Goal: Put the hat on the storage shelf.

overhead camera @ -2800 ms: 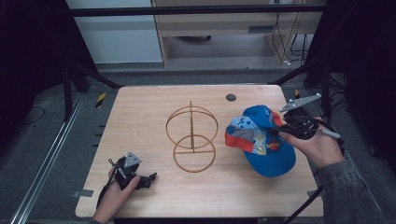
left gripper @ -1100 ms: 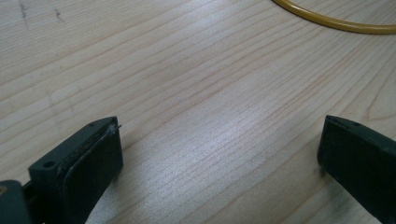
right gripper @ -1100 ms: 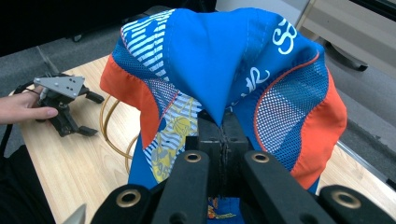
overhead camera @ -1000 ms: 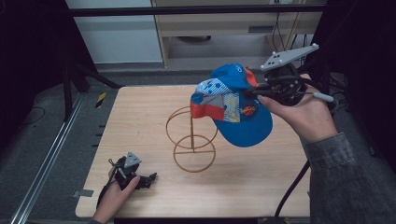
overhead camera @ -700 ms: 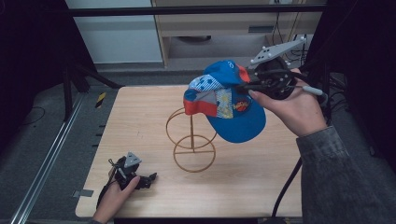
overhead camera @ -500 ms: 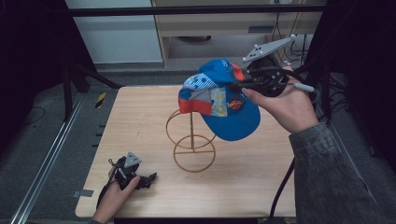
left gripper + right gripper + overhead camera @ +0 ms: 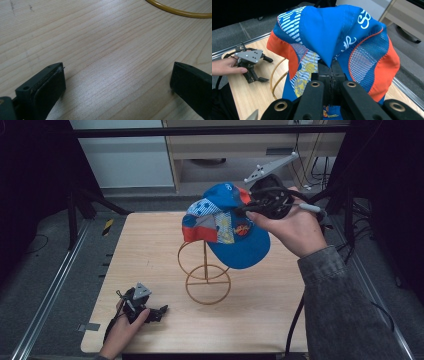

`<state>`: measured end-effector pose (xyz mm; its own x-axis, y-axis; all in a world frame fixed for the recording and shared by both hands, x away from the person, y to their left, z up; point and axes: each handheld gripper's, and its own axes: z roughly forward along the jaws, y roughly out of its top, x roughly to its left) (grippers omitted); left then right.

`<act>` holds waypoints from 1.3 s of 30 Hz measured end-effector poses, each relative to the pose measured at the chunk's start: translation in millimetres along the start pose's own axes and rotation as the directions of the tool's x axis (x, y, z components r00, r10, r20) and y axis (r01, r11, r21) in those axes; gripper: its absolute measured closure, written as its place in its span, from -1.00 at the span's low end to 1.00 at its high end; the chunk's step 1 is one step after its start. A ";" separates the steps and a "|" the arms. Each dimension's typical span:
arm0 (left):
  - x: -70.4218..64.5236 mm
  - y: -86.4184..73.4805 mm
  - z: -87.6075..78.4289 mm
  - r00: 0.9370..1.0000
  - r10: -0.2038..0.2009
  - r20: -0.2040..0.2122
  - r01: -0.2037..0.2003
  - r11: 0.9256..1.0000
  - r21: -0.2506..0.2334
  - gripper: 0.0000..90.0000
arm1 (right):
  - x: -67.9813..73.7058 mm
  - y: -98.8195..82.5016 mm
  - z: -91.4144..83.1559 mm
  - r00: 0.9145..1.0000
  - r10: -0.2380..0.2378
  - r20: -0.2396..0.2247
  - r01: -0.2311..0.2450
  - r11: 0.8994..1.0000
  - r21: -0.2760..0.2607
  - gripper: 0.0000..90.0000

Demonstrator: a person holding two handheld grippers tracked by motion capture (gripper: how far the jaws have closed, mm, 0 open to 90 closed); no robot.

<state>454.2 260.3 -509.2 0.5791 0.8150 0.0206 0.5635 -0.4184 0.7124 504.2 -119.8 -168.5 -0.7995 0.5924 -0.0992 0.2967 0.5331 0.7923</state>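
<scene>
1. Cap point(image 7: 227, 227) hung in the air just above the wire stand point(image 7: 205, 272), pinched at its fabric by the right gripper point(image 7: 248, 210), whose jaws were pressed together on a fold of the blue cloth

2. Holding it by the crown let the brim hang down and toward the person, probably so the hollow could be lowered over the stand's upright ring

3. The left gripper point(image 7: 159, 311) rested on the worktop point(image 7: 150, 245) near its front left corner, well apart from the stand, jaws spread with nothing between them; it looked parked out of the way

4. The cap was soft cloth in blue, with orange mesh panels, striped and dotted patches and a stiff rounded brim

5. The stand was thin yellowish wire: a flat round base ring, a straight stem and a vertical hoop

6. The worktop was pale wood with fine straight grain
</scene>
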 end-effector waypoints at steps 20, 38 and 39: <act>0.0 0.1 -0.2 1.000 0.003 0.000 -0.003 1.000 0.003 -1.00 | 14.0 21.8 40.9 0.999 -0.043 -0.026 0.045 0.996 0.083 1.00; 0.0 0.1 -0.2 1.000 0.004 0.000 -0.004 1.000 0.003 -1.00 | 29.1 17.5 88.1 0.995 -0.061 -0.075 0.073 0.982 0.172 1.00; 0.0 0.1 -0.2 1.000 0.003 0.000 -0.003 1.000 0.003 -1.00 | 29.7 17.2 89.5 0.995 -0.062 -0.077 0.075 0.982 0.175 1.00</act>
<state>454.1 260.3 -509.0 0.5808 0.8137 0.0233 0.5635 -0.4225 0.7099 532.3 -38.9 -211.7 -0.8543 0.5097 -0.1018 0.3224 0.6733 0.6653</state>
